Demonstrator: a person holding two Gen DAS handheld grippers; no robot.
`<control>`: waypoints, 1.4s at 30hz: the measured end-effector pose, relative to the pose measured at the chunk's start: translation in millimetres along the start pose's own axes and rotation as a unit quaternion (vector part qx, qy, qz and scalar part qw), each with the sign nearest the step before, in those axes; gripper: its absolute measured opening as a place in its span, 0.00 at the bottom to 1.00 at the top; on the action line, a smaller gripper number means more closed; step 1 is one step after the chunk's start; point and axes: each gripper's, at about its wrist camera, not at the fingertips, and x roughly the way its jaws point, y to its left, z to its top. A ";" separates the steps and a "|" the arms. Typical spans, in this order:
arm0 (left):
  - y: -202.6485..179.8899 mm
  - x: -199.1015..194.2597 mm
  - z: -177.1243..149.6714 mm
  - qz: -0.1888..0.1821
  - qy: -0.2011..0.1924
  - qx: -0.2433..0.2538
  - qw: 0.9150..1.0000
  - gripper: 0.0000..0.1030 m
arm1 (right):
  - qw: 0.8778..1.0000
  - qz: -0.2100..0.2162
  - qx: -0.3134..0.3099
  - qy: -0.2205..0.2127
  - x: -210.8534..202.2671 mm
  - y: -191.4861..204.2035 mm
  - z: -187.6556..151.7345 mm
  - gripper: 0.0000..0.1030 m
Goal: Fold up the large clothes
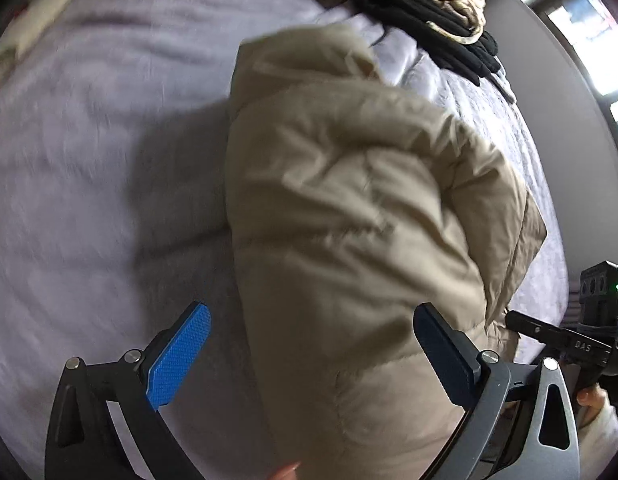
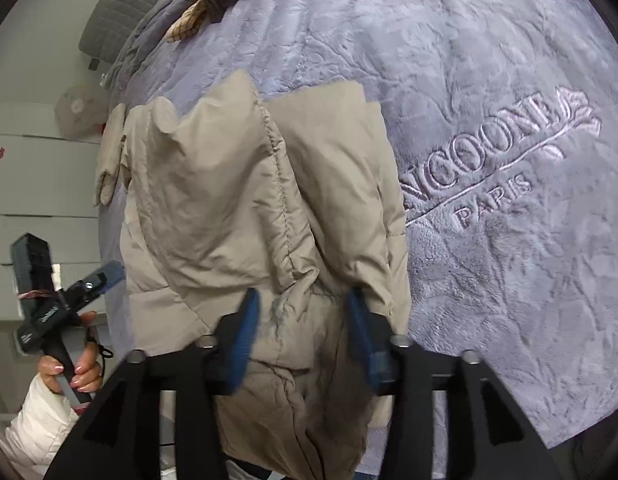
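Beige padded jacket lies bunched between the parted pads of the right claw, ungripped; left claw gapes wide.

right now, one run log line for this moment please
stage: fold released | jacket: folded on blanket | left claw: open | right claw: open, straddling jacket

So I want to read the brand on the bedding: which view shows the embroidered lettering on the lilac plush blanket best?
The right wrist view: the embroidered lettering lies sharp and unobstructed beside the beige puffer jacket, ending in "PARIS". The left wrist view shows only plain, blurred blanket, no lettering.
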 end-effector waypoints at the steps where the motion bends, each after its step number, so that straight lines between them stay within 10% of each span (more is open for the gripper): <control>1: 6.7 4.6 -2.8 -0.013 0.009 -0.011 1.000 0.99 | 1.000 -0.001 -0.004 -0.001 -3.7 -0.1 -0.5 0.70; 18: 45.6 31.7 -11.0 -0.178 0.081 -0.059 0.979 0.99 | 0.999 0.012 -0.017 0.027 7.3 -27.9 17.0 0.85; 29: 69.9 57.7 17.9 -0.290 0.094 -0.064 0.950 0.99 | 0.987 0.121 0.017 0.107 55.0 -59.2 41.7 0.85; 42: 66.0 112.0 28.8 -0.325 0.116 -0.088 0.934 1.00 | 0.966 0.204 -0.011 0.157 111.4 -43.9 65.2 0.95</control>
